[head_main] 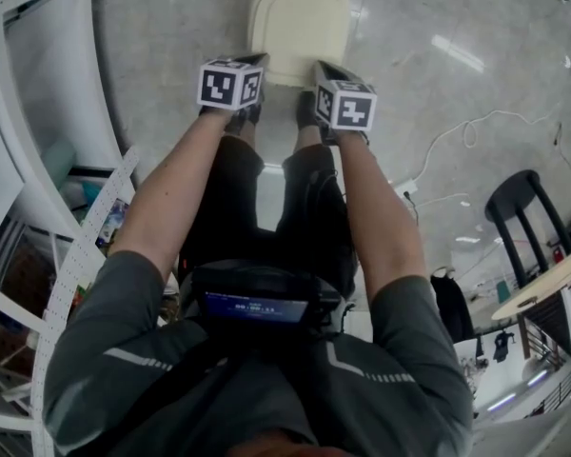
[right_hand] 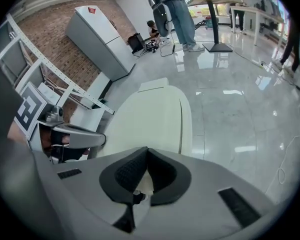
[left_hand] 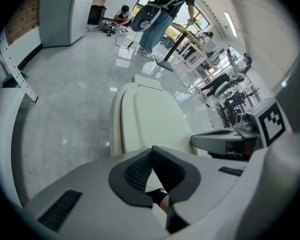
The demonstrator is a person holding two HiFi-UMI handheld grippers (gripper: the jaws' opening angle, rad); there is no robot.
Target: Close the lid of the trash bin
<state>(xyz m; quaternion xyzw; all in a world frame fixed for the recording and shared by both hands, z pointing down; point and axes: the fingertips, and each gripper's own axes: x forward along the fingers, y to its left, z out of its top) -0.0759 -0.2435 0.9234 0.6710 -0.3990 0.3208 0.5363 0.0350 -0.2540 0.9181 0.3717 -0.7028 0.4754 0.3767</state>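
Gripper views only: left claw (left_hand: 152,150) & right claw (right_hand: 146,150) pressed together, empty; person (right_hand: 177,9) standing beyond. Head view: both over trash bin (head_main: 298,22), lid (left_hand: 150,119) down.

Open-plan lab or workshop: polished grey floor (right_hand: 240,114), perforated metal framing (head_main: 76,255), brick wall (right_hand: 55,39) behind a grey cabinet (right_hand: 102,34), pedestal-leg benches (right_hand: 216,24) with people (right_hand: 175,9) standing, loose cable (head_main: 468,122).
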